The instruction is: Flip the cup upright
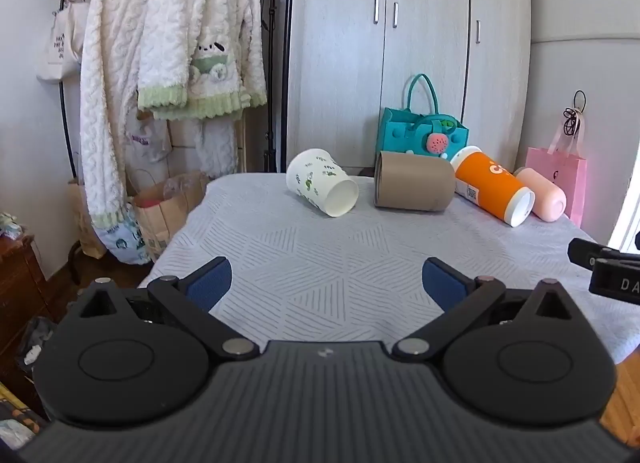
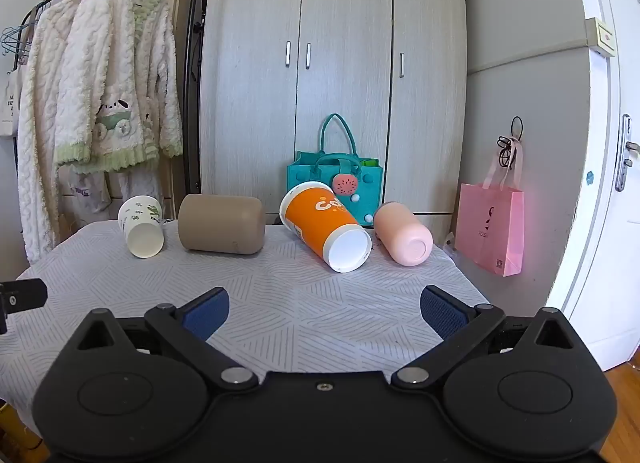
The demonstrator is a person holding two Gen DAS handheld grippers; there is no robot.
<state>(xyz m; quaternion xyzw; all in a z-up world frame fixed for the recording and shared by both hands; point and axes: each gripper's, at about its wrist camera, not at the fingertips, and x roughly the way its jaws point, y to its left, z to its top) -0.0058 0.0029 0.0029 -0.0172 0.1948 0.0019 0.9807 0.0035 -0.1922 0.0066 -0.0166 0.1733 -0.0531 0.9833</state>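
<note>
Several cups lie on their sides along the far edge of the cloth-covered table (image 1: 320,263): a white leaf-print paper cup (image 1: 322,182) (image 2: 141,228), a tan cup (image 1: 414,186) (image 2: 221,223), an orange cup (image 1: 494,190) (image 2: 326,225) and a pink cup (image 1: 542,193) (image 2: 403,233). My left gripper (image 1: 327,283) is open and empty over the near part of the table, well short of the cups. My right gripper (image 2: 325,313) is open and empty, also well short of them. Part of the right gripper shows at the right edge of the left wrist view (image 1: 604,269).
A teal felt bag (image 1: 420,131) (image 2: 336,179) stands behind the cups against a grey wardrobe (image 2: 320,63). A pink paper bag (image 2: 490,227) hangs at the right wall. Fluffy robes hang on a rack (image 1: 160,63) at the left, with paper bags (image 1: 168,207) below.
</note>
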